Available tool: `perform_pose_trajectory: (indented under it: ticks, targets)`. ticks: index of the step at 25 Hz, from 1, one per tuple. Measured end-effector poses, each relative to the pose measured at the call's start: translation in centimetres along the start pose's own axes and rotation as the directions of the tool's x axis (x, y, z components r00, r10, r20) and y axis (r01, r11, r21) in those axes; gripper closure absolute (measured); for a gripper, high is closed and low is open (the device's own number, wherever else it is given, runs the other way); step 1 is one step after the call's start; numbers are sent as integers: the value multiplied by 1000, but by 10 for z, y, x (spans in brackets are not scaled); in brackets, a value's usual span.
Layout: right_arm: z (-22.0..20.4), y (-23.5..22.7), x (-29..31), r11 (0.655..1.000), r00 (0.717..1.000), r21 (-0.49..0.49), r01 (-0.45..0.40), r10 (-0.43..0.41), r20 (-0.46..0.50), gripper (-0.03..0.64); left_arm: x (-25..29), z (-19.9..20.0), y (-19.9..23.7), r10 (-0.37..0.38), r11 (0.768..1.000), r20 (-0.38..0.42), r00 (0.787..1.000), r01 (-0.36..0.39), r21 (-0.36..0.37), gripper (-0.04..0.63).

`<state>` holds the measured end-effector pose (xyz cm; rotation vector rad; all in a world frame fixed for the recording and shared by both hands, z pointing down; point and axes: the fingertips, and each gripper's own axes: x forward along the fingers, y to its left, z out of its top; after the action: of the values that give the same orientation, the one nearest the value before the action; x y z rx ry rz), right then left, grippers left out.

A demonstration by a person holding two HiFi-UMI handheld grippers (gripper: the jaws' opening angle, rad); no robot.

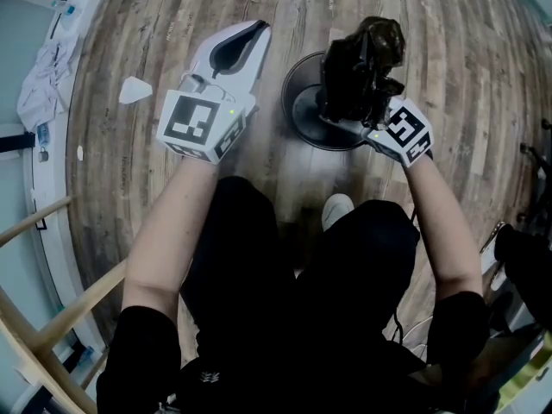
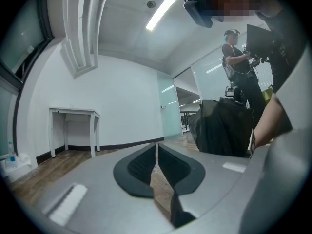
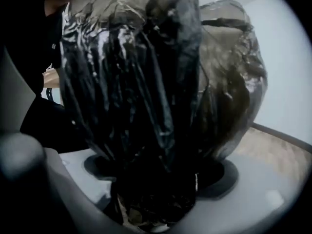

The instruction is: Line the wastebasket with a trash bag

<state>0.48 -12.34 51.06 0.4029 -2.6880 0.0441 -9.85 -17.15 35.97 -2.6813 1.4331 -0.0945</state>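
Note:
A crumpled black trash bag (image 1: 362,59) is bunched above the round dark wastebasket (image 1: 297,102) on the wood floor. My right gripper (image 3: 158,179), seen in the head view by its marker cube (image 1: 405,132), reaches into the bag from the near side. Its jaws stand wide apart, with the bag (image 3: 156,82) filling the gap between them and hiding the fingertips. My left gripper (image 1: 257,31) hovers left of the basket, pointing level, shut with nothing in it. In the left gripper view its pads (image 2: 146,165) meet at the tip, and the bag (image 2: 222,126) shows at the right.
A white scrap (image 1: 134,89) lies on the floor at the left and pale cloth (image 1: 43,76) by the wall. Wooden bars (image 1: 52,317) stand at the lower left. My shoe (image 1: 336,210) is just short of the basket. A white table (image 2: 73,113) and another person (image 2: 239,67) stand further off.

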Motion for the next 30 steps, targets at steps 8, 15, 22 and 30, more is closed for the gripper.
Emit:
perform_pose_trajectory:
  ticks: [8, 15, 22, 30]
  targets:
    - [1, 3, 3, 999, 999, 18, -29, 29, 15, 171, -5, 14, -13, -87, 994, 54, 995, 91, -65, 498]
    - [0, 7, 7, 999, 999, 3, -35, 35, 6, 172, -6, 41, -40, -274, 955, 112, 955, 284, -89, 410]
    - [-3, 7, 8, 999, 999, 3, -39, 39, 0, 171, -6, 61, -73, -421, 898, 166, 892, 435, -65, 335]
    - [2, 11, 8, 999, 999, -21, -38, 38, 4, 172, 1, 56, -98, -506, 852, 130, 853, 517, -75, 329]
